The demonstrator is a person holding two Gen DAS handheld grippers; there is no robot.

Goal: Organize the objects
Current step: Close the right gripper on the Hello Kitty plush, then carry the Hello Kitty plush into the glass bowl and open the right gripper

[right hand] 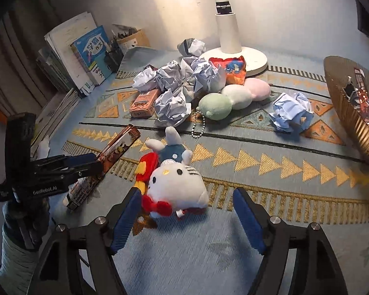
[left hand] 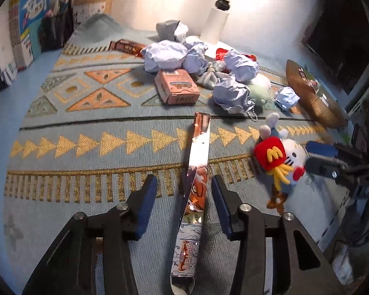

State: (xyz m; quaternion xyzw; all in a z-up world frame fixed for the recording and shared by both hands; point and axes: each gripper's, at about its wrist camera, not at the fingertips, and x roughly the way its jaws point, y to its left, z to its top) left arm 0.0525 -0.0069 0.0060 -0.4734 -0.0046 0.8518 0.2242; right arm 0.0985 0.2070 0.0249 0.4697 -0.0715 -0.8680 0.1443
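A: Nearest the left wrist camera, what lies there?

B: A long, narrow, glossy foil-printed box [left hand: 195, 196] in brown and silver, lying flat on the blue woven tablecloth with gold triangles [left hand: 86, 147]. It runs between the blue pads of the left gripper [left hand: 184, 191], and there is a gap on each side, so the pads are released and touch nothing.

A: And the right one?

B: The right gripper [right hand: 187, 206] stands spread around a white plush cat with a red bow [right hand: 177, 184], which lies on the cloth with a red plush fries carton [right hand: 147, 164] against it. The left pad is just beside the bow; the right pad stands clear. I see no squeeze on the toy, so that one is released too.

A: Where is the rest?

B: Farther back sits a heap of crumpled pale blue paper balls [right hand: 172, 86], a small pink cardboard box [right hand: 145, 103] beside them, and a soft plush string of green, white and pink lumps [right hand: 233, 95] with a bead chain. One more crumpled paper ball [right hand: 291, 115] lies apart, near a ribbed golden-brown basket [right hand: 349, 113] at the right edge, which holds some items I can't make out. A white lamp base [right hand: 233, 56] stands by the wall, and books [right hand: 91, 54] lean at the left.
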